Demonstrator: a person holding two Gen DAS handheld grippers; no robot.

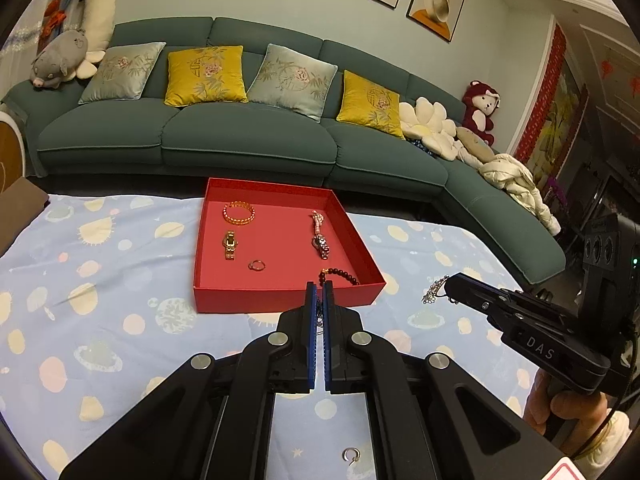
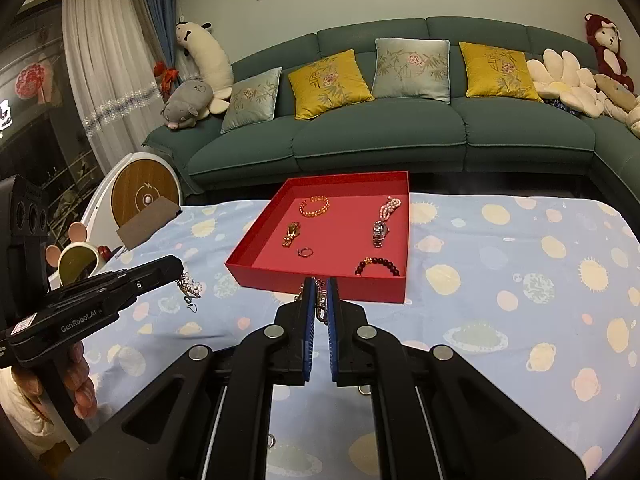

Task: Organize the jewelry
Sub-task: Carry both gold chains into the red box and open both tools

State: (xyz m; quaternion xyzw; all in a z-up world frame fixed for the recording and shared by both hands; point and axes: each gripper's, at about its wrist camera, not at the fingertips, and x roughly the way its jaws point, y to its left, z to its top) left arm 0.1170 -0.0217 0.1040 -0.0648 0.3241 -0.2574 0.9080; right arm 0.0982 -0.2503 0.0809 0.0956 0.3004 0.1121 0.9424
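Observation:
A red tray (image 1: 280,298) (image 2: 320,290) lies on the blue patterned cloth. It holds an orange bead bracelet (image 1: 239,213), a gold watch (image 1: 230,244), a ring (image 1: 256,266), a pink pearl bracelet (image 1: 317,219), a silver watch (image 1: 321,245) and a dark bead bracelet (image 1: 340,275). My left gripper (image 1: 320,286) (image 2: 180,271) hangs before the tray's near wall, shut on a silver flower earring (image 2: 190,286). To its right, my right gripper (image 2: 320,280) (image 1: 448,283) is shut on a second silver flower earring (image 1: 434,290) (image 2: 320,300).
A silver hoop (image 1: 351,455) lies on the cloth under the left gripper. A brown pouch (image 2: 150,220) and an eared mirror (image 2: 78,262) sit at the table's left end. A green sofa (image 1: 248,140) runs behind the table. A person's hand (image 2: 80,380) grips each handle.

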